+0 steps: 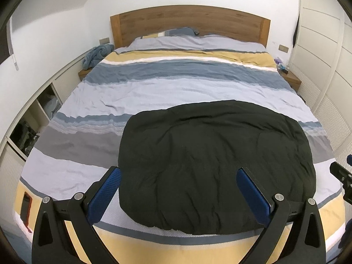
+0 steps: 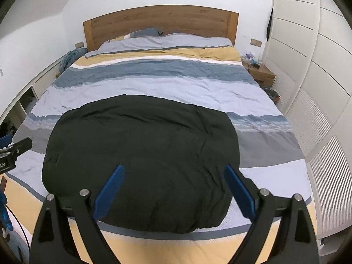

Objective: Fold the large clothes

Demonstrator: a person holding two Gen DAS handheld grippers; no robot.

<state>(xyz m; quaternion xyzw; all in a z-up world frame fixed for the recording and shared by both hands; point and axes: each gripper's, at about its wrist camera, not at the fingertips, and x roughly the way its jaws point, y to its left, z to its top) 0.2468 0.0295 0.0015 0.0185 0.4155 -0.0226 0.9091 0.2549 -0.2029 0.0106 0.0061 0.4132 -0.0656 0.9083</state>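
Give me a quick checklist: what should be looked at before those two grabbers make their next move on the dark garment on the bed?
1. Left gripper empty: ok, its jaws stand wide with nothing between them.
2. Right gripper empty: ok, also wide open and clear of the cloth.
3. Black garment flat on the striped duvet: ok, it lies in one rounded slab with only light wrinkles.
4. Garment safely on the bed: ok, though its near edge sits close to the foot of the bed.
5. Folding finished: cannot tell, no sleeves or collar show, and the layers underneath are hidden.
6. Nothing lying on the garment: ok, its top is bare.
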